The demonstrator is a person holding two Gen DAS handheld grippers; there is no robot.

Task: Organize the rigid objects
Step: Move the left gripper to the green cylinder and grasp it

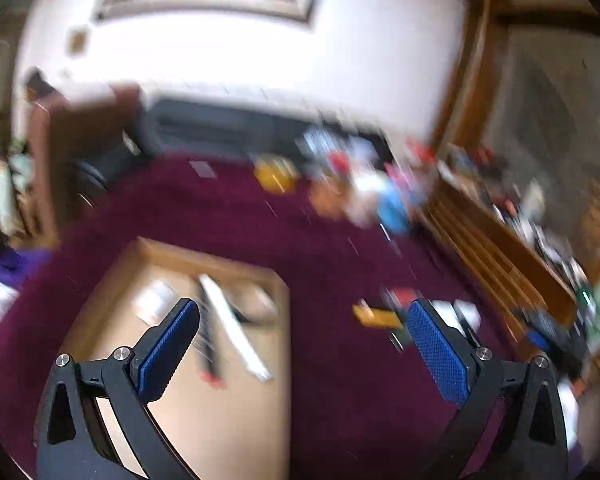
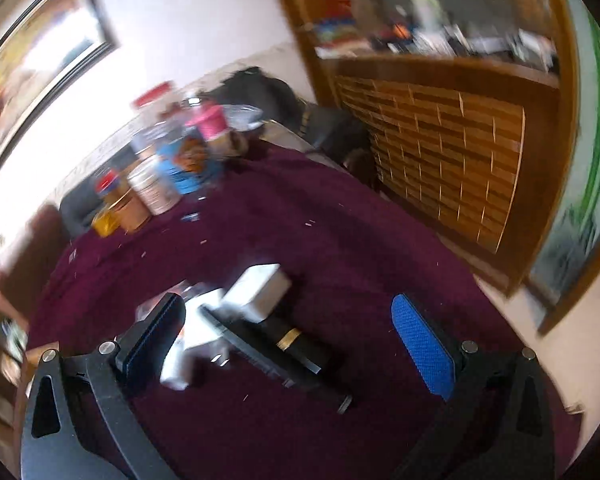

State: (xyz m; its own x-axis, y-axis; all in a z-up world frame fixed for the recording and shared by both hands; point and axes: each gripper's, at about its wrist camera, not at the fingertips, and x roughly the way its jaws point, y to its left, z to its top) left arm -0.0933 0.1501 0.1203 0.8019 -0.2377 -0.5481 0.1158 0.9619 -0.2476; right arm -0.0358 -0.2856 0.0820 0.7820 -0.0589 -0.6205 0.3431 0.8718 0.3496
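Both of my grippers hang open above the maroon cloth (image 1: 332, 360), fingers spread wide with nothing between the blue pads. I hold the left gripper (image 1: 304, 344) tilted down over the near edge of a shallow cardboard box (image 1: 220, 420), its left finger above the box floor and its right finger out over the cloth. Inside the box lie a long white stick (image 1: 236, 328) and a thin dark one beside it, both blurred. Off by my right finger sits a small orange block (image 1: 376, 316). I hold the right gripper (image 2: 296, 340) low and rolled to one side, with a black tube with a gold band (image 2: 300, 344) lying on the cloth between its fingers, touching neither. A white box (image 2: 260, 292) rests just beyond the tube, and jars and cans (image 2: 160, 184) crowd the far edge.
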